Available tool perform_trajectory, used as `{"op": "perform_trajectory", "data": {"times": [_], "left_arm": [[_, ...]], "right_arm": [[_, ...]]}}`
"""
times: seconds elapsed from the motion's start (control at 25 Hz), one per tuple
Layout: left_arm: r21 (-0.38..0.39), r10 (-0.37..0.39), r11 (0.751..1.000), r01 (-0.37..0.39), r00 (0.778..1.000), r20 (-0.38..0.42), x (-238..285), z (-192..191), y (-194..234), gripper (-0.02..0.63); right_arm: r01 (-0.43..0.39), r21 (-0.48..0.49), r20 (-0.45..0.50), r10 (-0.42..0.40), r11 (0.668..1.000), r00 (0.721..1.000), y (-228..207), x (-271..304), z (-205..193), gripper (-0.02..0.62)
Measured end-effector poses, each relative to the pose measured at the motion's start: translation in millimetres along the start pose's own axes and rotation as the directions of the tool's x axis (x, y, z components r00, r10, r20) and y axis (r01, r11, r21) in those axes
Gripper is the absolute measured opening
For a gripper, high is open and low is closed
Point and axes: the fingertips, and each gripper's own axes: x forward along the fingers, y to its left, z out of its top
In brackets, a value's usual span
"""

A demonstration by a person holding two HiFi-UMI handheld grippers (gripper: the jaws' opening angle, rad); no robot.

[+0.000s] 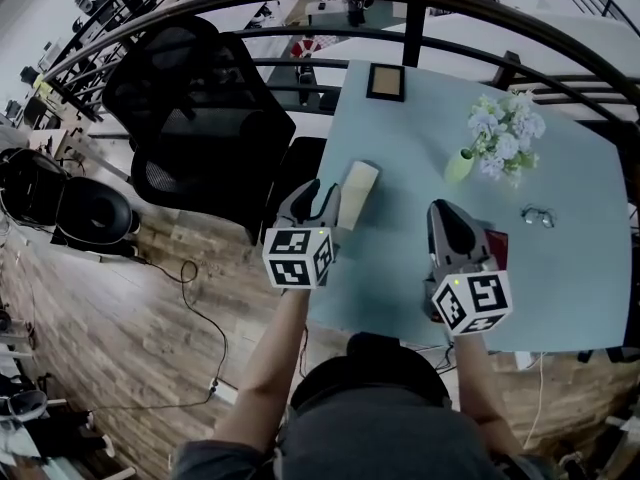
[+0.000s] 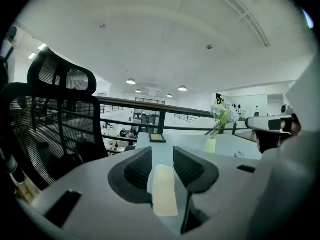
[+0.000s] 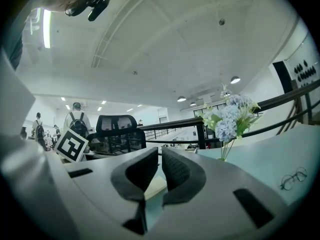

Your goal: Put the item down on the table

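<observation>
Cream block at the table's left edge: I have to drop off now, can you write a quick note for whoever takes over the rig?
Left gripper: tongs stand on either side of the cream block; I cannot tell whether they press on it.
Right gripper: tongs nearly together, nothing held, over the table beside a dark red flat item.
Block: at the table's left edge; it looks to be lying on the top, but contact is unclear.
Done: block is at the table.
Left: confirm it rests flat, open the left tongs, draw them clear.
</observation>
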Motion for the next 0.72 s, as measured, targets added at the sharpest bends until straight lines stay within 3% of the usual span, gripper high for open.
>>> {"op": "perform_trajectory", "data": {"times": [0.72], "left_arm": [[-0.022,0.041,0.999,-0.039,0.991,0.124,-62.9,19.9,5.5,0.006]], "right_arm": [[-0.038,-0.01,0.018,0.038,0.999,0.999,19.3,-6.9,3.6,0.005]]}}
